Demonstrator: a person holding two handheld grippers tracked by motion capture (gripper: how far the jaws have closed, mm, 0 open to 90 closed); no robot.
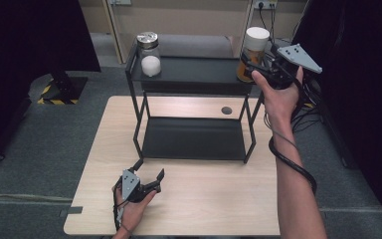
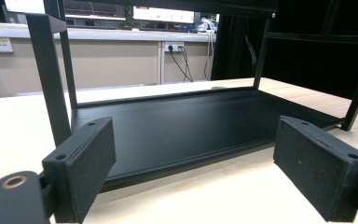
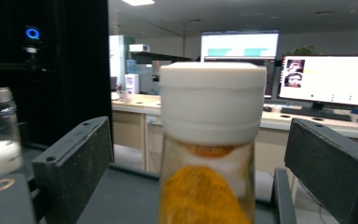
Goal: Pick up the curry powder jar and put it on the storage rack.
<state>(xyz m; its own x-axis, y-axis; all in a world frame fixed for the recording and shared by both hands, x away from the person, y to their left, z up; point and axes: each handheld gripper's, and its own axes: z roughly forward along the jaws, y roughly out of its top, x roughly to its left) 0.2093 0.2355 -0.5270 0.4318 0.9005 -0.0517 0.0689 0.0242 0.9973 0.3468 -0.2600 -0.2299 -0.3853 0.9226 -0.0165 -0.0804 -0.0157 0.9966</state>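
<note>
My right tool point(image 1: 248, 63) is up at the right end of the rack's top shelf point(image 1: 194, 74), its jaws standing wide apart on either side of the white-capped jar point(image 1: 254, 54) without the pads pressing on it; in the right gripper view the jar point(image 3: 210, 140) stands upright between them with a gap on each side. The jar sits at the shelf's right front corner, close to the edge. It looks like clear glass or hard plastic with a broad white cap and an orange filling, so I'd judge it rigid, smooth-walled and moderately heavy, likely to slip if pinched too lightly and liable to break or spill if it tips off the shelf. The cap is wider than the body below it, so the straight wall under the cap seems the better place to grip, square on and near the middle of its height. My left tool point(image 1: 149, 181) rests low on the desk point(image 1: 204, 209) in front of the rack's bottom shelf point(image 2: 177, 130), jaws apart and holding nothing. At the left end of the top shelf stands a second jar point(image 1: 149, 55) with a metal lid and white contents, well apart from mine and not in the way. The rack's black uprights beside the jar and the shelf's raised edge are what I would have to clear, and my cable trails down past the desk's right side.
</note>
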